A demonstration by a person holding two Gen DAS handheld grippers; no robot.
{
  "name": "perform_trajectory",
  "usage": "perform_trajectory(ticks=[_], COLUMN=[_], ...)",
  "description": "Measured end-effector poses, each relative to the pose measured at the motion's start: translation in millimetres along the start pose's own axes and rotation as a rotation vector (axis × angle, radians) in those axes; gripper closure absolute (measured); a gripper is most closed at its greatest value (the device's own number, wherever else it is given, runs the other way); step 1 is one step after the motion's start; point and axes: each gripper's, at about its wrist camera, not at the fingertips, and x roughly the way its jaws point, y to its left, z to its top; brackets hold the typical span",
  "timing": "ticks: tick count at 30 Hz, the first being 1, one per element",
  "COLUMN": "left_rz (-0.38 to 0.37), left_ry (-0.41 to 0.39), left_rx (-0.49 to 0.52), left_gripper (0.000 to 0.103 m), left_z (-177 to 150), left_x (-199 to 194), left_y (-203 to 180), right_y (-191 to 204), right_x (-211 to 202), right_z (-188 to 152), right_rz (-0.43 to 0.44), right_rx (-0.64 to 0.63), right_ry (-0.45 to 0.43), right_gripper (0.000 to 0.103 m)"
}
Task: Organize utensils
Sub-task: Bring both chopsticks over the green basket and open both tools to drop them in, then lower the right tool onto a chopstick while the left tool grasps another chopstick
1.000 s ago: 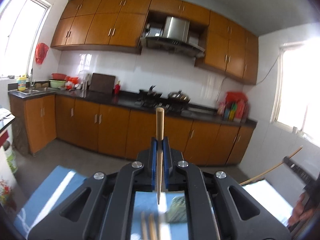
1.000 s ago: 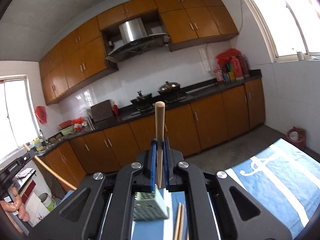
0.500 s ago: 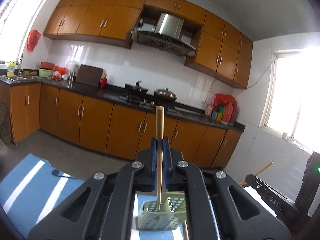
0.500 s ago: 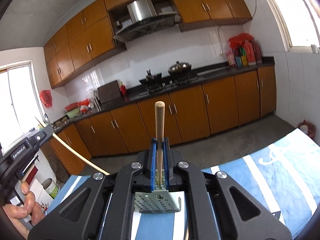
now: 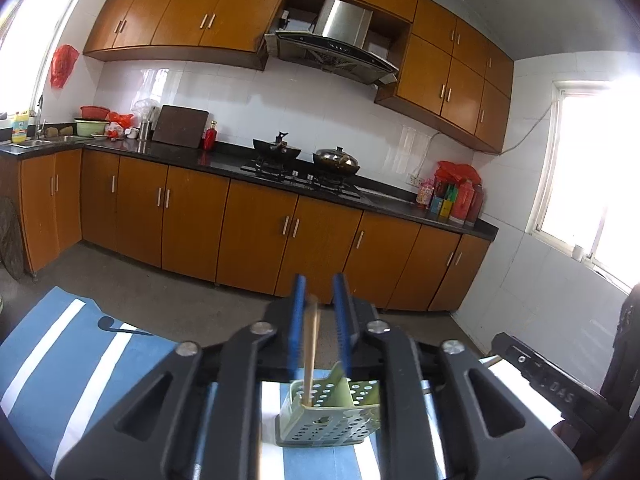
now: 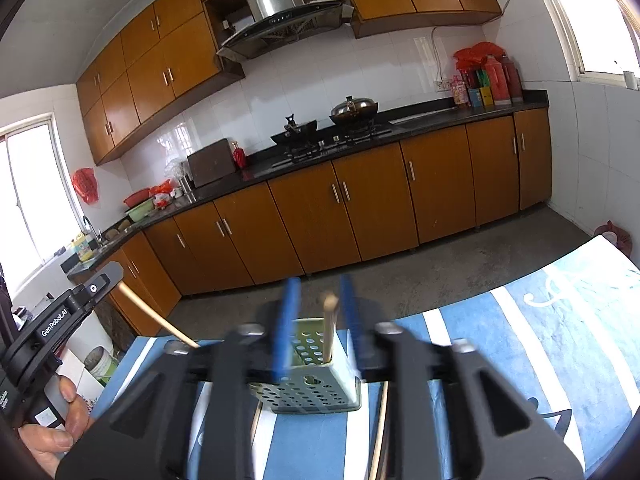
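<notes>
A green perforated utensil holder (image 5: 326,414) stands on the blue-and-white striped cloth (image 5: 60,364); it also shows in the right wrist view (image 6: 310,376). My left gripper (image 5: 320,320) is open above it, and a wooden chopstick (image 5: 310,360) drops between its blue pads into the holder. My right gripper (image 6: 318,320) is open too, and its chopstick (image 6: 330,326) stands in the holder. In the right wrist view the left gripper's body (image 6: 60,320) shows at far left with a chopstick (image 6: 158,316) still sticking out of it.
More chopsticks (image 6: 380,432) lie on the cloth (image 6: 520,340) in front of the holder. Behind the table are a bare concrete floor, orange kitchen cabinets (image 5: 260,232) and a black counter with a stove (image 5: 304,172). A white bucket (image 6: 98,362) stands on the floor at left.
Both grippers have opened over the holder. Each chopstick, held upright half a second ago, has slipped down between the pads into the holder.
</notes>
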Motion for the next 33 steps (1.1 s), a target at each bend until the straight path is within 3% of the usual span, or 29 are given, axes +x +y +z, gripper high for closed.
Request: perform_trajectory(ticks=[6,10,13,16,19,22,26,33], left_rz=[0.009,0.047,0.103,0.154,0.202,0.218,0.205,0.165], left_ry=[-0.031,-0.014,0.050,0.171,0.306,0.428,0.498,0.530], left_rx=[-0.023,-0.001,0.029,0.042,0.038,0.022,0.013,0.011], left_gripper=[0.077,0.070,0.066,0.065,0.065,0.065,0.065,0.065], left_z=[7,-1,-21,-54,-95,-133,-159,-175], left_x=[-28,-51,-61,-59,-51,-46,-46,-46], left_y=[15,32,51,75,100,119,129,120], right_y=[-13,-36,-62,-84,-93,-85,-70,-66], right_x=[-27,-41,-37,-18,2,14,26,33], right_z=[-2,-15,-39,-73,-114,-147,-173,-194], right_rz=[-0.024,-0.092,-0.165,-0.218,-0.193,-0.166,-0.148,-0.186], right_rx=[0.003,0.020,0.031,0.038,0.048,0.034,-0.013,-0.059], right_ry=[-0.036,-0.008,0.078,0.214,0.361,0.440,0.494,0.526], right_gripper=[0.065,0.065,0.065,0.066,0.082,0.083,0.083,0.087])
